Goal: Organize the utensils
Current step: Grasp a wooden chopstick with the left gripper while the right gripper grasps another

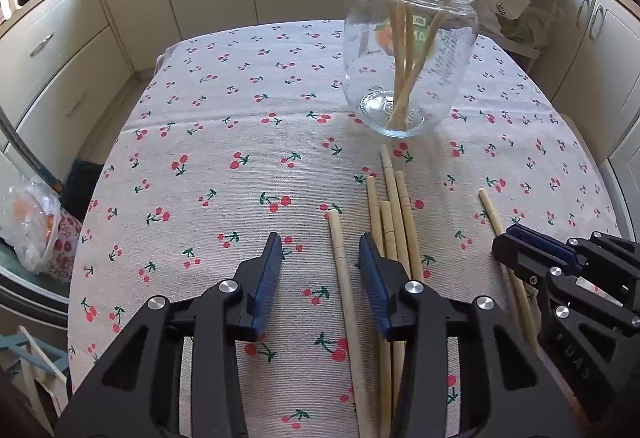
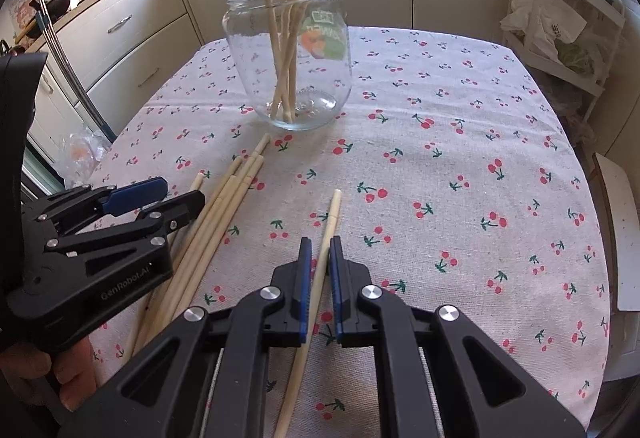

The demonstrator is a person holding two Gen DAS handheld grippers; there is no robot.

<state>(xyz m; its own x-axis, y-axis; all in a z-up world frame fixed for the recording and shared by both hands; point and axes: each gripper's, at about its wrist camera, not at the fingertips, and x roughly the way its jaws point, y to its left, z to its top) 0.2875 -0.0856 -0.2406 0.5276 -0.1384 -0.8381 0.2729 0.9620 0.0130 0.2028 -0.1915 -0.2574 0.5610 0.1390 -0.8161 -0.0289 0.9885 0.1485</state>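
Note:
A clear glass jar stands upright on the cherry-print tablecloth with several wooden chopsticks in it; it also shows in the right wrist view. Several loose chopsticks lie in a bundle in front of the jar, also seen in the right wrist view. My left gripper is open, with one chopstick lying between its fingers on the cloth. My right gripper is shut on a single chopstick low over the cloth, to the right of the bundle. It appears in the left wrist view.
The tablecloth covers the whole table. Cream cabinets surround it. A plastic bag lies off the left edge. A shelf rack with bags stands at the far right. A white board leans off the right edge.

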